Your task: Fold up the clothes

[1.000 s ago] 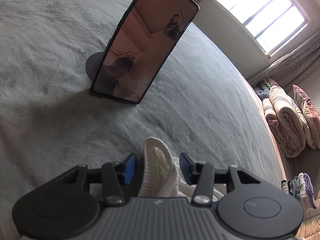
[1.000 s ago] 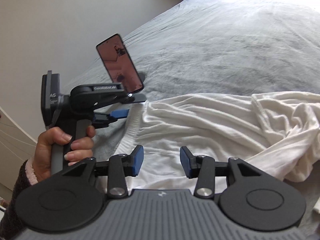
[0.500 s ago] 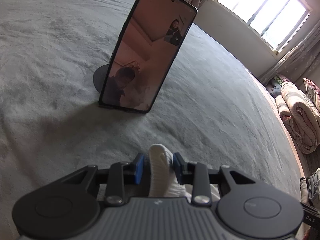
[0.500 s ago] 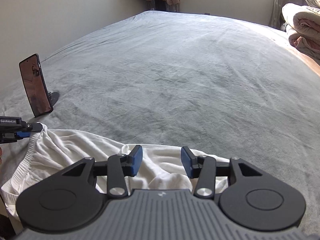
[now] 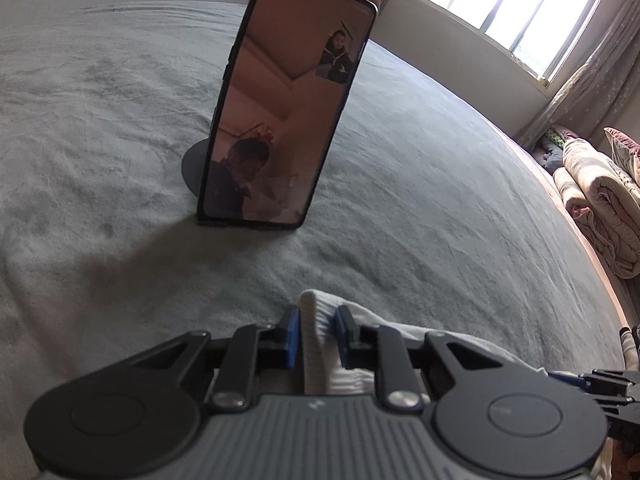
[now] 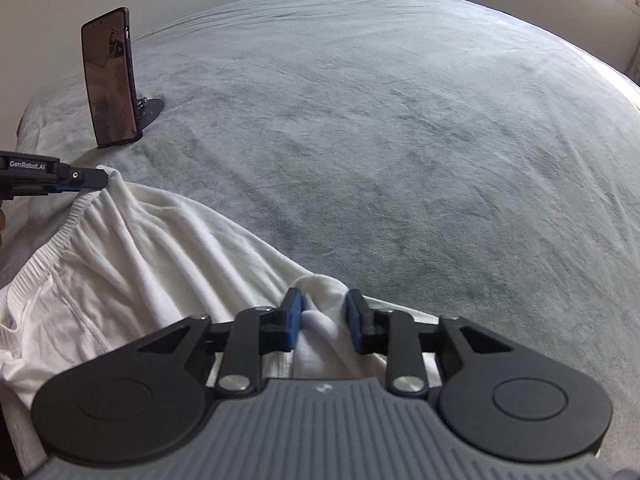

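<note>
A white garment (image 6: pixel 132 248) with a ribbed elastic waistband lies spread on the grey bed cover. My left gripper (image 5: pixel 317 322) is shut on the ribbed waistband corner (image 5: pixel 316 320); it also shows at the left edge of the right wrist view (image 6: pixel 86 178), holding that corner. My right gripper (image 6: pixel 322 312) is closed on a bunched fold of the garment's far edge (image 6: pixel 322 300), with the cloth pinched between the blue pads (image 6: pixel 294 320).
A phone (image 5: pixel 280 120) stands upright on a round black stand, just beyond the left gripper; it also shows in the right wrist view (image 6: pixel 110 80). The grey bed cover (image 6: pixel 400 120) stretches ahead. Rolled quilts (image 5: pixel 600 208) lie by the window at the right.
My left gripper stayed clamped on the waistband and moved closer to the phone. My right gripper went from open above the cloth to closed on a fold of the garment's edge.
</note>
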A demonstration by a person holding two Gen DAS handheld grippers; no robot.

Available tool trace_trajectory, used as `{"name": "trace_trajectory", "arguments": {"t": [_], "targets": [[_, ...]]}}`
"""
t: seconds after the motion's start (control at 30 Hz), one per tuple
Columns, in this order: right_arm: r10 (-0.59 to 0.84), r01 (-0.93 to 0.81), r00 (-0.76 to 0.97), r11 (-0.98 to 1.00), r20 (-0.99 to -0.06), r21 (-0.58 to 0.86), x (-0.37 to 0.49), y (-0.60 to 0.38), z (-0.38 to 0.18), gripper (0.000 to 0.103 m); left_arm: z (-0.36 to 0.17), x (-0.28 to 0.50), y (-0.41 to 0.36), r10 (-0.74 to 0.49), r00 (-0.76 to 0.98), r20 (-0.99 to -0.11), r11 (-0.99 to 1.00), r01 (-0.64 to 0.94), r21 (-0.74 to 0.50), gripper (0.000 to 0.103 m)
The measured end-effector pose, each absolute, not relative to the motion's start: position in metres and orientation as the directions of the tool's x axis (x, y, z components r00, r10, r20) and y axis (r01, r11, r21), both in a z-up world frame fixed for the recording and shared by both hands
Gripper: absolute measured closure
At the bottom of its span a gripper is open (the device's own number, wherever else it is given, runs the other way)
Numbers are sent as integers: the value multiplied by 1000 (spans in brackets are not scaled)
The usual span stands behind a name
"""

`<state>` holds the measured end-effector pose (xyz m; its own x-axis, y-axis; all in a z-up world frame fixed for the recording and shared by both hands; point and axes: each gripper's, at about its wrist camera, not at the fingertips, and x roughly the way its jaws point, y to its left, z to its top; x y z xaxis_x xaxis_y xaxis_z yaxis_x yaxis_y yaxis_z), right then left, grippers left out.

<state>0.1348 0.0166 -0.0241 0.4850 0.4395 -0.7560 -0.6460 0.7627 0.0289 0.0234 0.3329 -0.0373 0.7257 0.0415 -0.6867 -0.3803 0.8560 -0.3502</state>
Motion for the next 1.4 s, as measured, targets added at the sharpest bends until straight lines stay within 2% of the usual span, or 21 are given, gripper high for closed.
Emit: {"name": "trace_trajectory", "arguments": {"t": [0.13, 0.3, 0.5, 0.6, 0.67, 0.8, 0.87, 0.9, 1.17, 1.2, 1.23, 1.3, 1.4], "targets": [[443, -626, 525, 779, -727, 22, 127, 8, -19, 95, -31, 27, 322, 75, 734, -675, 875, -372, -308, 95], [442, -598, 579, 802, -686, 12, 119, -3, -12, 96, -15, 39, 304, 120, 740, -662, 906, -355, -232, 96], [374, -509, 690, 859, -620, -49, 134, -27, 5, 96, 2, 76, 284, 147, 737, -660, 944, -303, -129, 97], [369, -489, 693, 872, -620, -27, 146, -38, 8, 96, 9, 95, 277, 148, 740, -656, 960, -268, -85, 97], [419, -509, 655, 860, -630, 43, 153, -43, 7, 95, 11, 103, 271, 152, 720, -677, 966, -252, -51, 97], [491, -553, 572, 823, -657, 134, 159, -37, 5, 87, 5, 100, 271, 189, 672, -716, 964, -267, 3, 97], [510, -571, 551, 807, -660, 147, 160, -31, 4, 72, 0, 95, 275, 195, 661, -725, 961, -277, 7, 97], [519, -579, 548, 801, -656, 151, 160, -29, 5, 57, -1, 93, 278, 195, 657, -728, 959, -283, 1, 97], [545, -646, 454, 746, -705, 161, 159, 0, -13, 56, -10, 88, 298, 155, 630, -761, 951, -304, -59, 96], [535, -651, 448, 744, -717, 148, 157, 4, -18, 59, -12, 88, 299, 153, 629, -762, 951, -304, -60, 96], [522, -658, 457, 743, -720, 121, 154, 6, -21, 73, -12, 89, 299, 153, 630, -762, 952, -302, -59, 96], [493, -673, 501, 738, -712, 37, 142, 10, -25, 89, -13, 91, 298, 154, 637, -755, 954, -296, -55, 96], [487, -659, 544, 752, -683, 11, 135, 6, -21, 94, -10, 95, 295, 157, 656, -738, 958, -284, -49, 96]]}}
